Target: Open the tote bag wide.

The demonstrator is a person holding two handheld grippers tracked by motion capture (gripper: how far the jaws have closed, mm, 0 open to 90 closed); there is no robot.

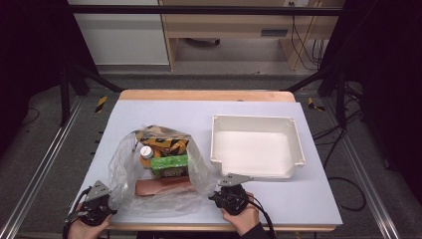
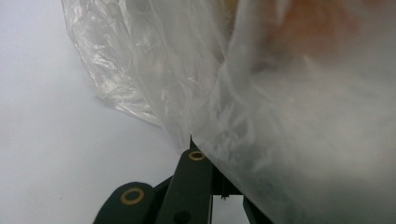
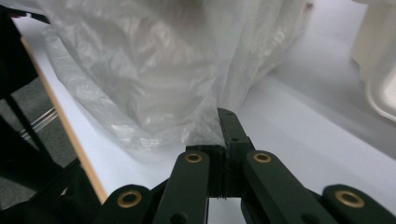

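A clear plastic bag (image 1: 124, 164) lies on the white table top and holds a yellow-and-black packet (image 1: 161, 139), a small white-capped bottle (image 1: 146, 151), a green box (image 1: 170, 165) and a flat reddish-brown packet (image 1: 164, 187). My left gripper (image 1: 110, 201) sits at the bag's near left corner, its jaws shut with the film (image 2: 261, 116) pinched at their tip (image 2: 195, 145). At the near right corner my right gripper (image 1: 217, 195) is shut on the bag's edge (image 3: 154, 93), the film running into the closed jaws (image 3: 225, 127). Both grippers are low, close to the table.
A white, empty plastic tray (image 1: 298, 144) stands right of the bag, near my right gripper. The table's front edge (image 1: 199, 227) runs just behind both hands. Cables and metal frame rails lie on the floor on both sides.
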